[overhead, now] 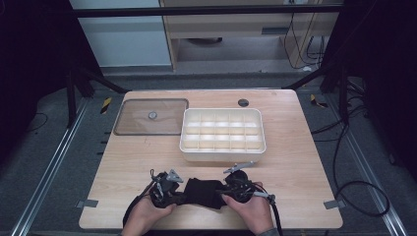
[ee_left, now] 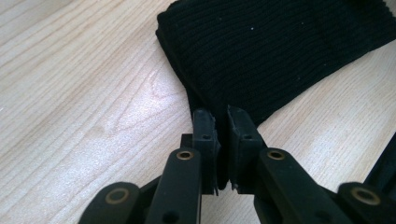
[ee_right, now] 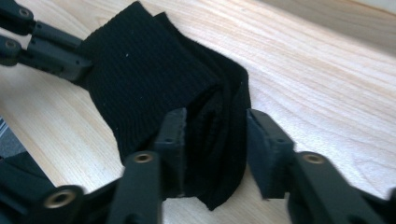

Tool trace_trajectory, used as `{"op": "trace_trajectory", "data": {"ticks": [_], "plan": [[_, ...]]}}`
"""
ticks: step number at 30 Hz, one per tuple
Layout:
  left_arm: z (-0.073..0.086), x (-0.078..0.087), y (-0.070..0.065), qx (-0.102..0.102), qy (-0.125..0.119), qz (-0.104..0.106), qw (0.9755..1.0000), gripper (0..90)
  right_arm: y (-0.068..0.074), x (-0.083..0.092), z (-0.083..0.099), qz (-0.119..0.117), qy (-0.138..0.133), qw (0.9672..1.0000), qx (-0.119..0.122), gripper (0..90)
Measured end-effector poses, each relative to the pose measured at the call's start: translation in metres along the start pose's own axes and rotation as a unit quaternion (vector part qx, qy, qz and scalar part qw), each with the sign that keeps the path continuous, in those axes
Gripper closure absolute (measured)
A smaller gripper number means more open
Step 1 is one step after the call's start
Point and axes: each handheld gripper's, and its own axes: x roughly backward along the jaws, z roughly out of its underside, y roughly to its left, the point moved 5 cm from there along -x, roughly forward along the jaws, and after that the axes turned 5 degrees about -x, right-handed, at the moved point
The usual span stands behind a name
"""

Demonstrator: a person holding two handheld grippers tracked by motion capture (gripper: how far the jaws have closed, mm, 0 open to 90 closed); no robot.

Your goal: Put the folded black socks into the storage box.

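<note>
Overhead light is brightening the bench point(overhead: 295, 162) while the surroundings are lying in deep shadow; glare is washing the wood in both gripper views, and the nearest tool linkages are blurring.

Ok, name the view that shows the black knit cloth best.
The right gripper view: the black knit cloth shows its folded layers and ribbing. The left gripper view shows one ribbed end; the high view shows a small dark shape.

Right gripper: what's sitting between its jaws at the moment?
In the right gripper view, a folded end of the black knit cloth lies between the open jaws of the right gripper.
</note>
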Motion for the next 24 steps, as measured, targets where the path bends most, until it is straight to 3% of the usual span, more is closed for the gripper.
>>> {"op": "trace_trajectory", "data": {"ticks": [3, 7, 24], "plan": [[-0.001, 0.001, 0.0, -0.002, 0.001, -0.001, 1.0, 83.7, 0.003, -0.001, 0.001, -0.005, 0.004, 1.0, 0.004, 70.5], [-0.002, 0.004, 0.0, -0.007, -0.001, -0.002, 1.0, 84.3, 0.003, -0.001, 0.002, -0.009, 0.003, 0.9999, 0.009, 74.8], [-0.016, 0.026, -0.005, -0.042, -0.004, -0.011, 0.999, 84.8, 0.01, -0.003, 0.002, -0.018, 0.001, 0.9997, 0.013, 76.0]]}}
